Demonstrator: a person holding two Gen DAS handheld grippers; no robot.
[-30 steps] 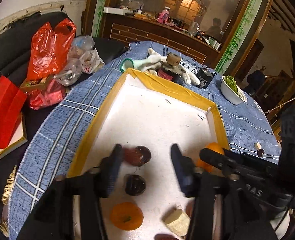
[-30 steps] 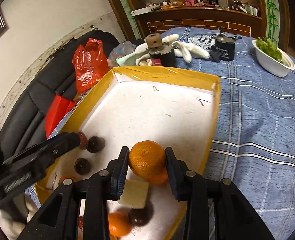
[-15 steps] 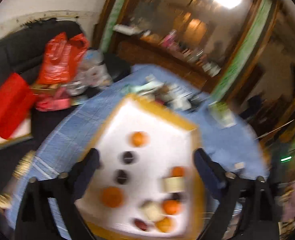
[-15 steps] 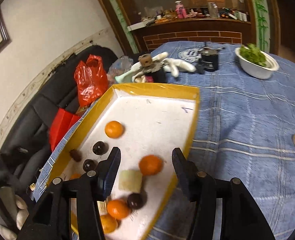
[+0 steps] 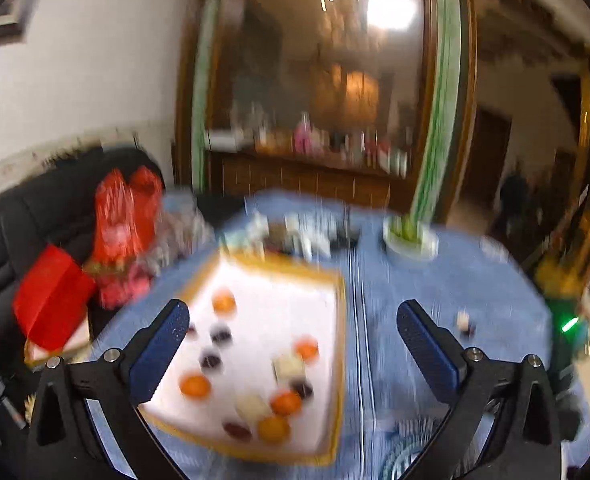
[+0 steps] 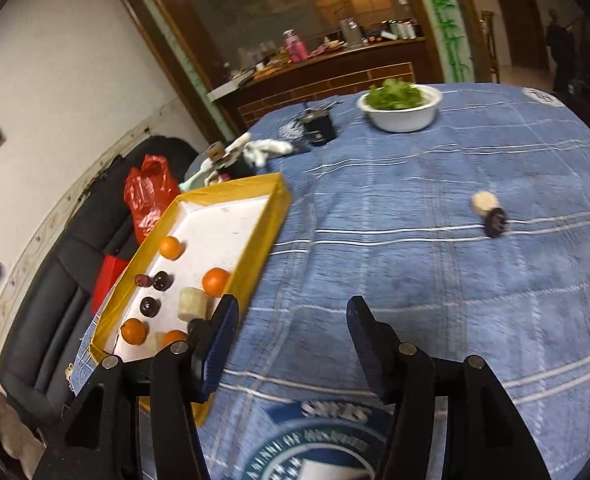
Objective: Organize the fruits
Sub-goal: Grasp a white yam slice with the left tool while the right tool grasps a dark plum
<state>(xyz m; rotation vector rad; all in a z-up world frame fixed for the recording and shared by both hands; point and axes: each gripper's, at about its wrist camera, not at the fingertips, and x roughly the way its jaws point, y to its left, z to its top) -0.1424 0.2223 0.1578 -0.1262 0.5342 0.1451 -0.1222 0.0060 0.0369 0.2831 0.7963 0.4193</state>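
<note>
Right claw point(image 6: 291, 334), just opening and empty, hovers right of the fruit tray point(image 6: 273, 216).

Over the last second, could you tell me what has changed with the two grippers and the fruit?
The right gripper let go of the orange it held, now lying in the yellow-rimmed tray; its jaws have just been opening, nothing between them. The left gripper released its dark fruit, opened wide and pulled back. The white bowl and two pieces on the cloth stayed put.

left gripper point(image 5: 291, 330) and right gripper point(image 6: 291, 334), jaws just opening, both empty
</note>
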